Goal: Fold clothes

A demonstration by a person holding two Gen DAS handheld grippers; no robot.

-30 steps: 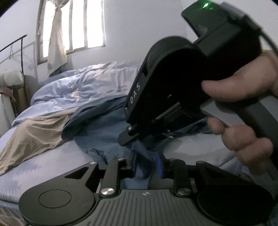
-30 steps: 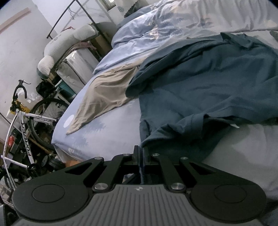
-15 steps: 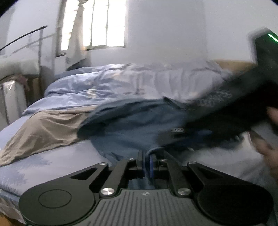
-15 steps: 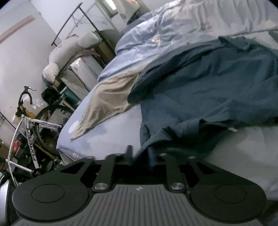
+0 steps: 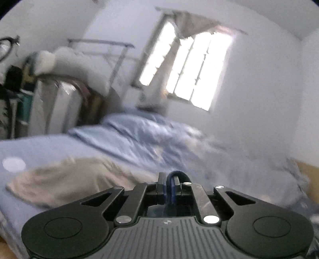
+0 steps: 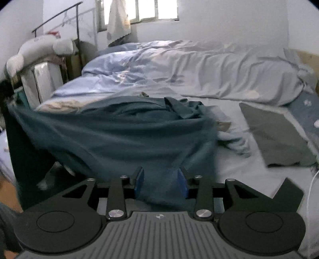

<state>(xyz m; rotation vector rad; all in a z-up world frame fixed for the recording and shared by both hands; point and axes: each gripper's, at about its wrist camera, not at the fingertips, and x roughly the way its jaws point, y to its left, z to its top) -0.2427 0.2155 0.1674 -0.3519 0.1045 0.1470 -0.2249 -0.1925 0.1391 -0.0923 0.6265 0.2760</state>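
Right fingers (image 6: pixel 180 182) parted — shirt (image 6: pixel 119 135) lifted.

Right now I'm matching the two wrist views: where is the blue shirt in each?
Left wrist: only a pinched fold of the blue shirt shows, bottom centre, in the shut left gripper.
Right wrist: it fills the centre and left, draped between the fingers of the open right gripper.
Shared landmark: the window.

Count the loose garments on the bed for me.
3: a dark blue shirt lifted in the middle, a folded dark grey piece at right, and a tan garment at left. More may be hidden underneath.
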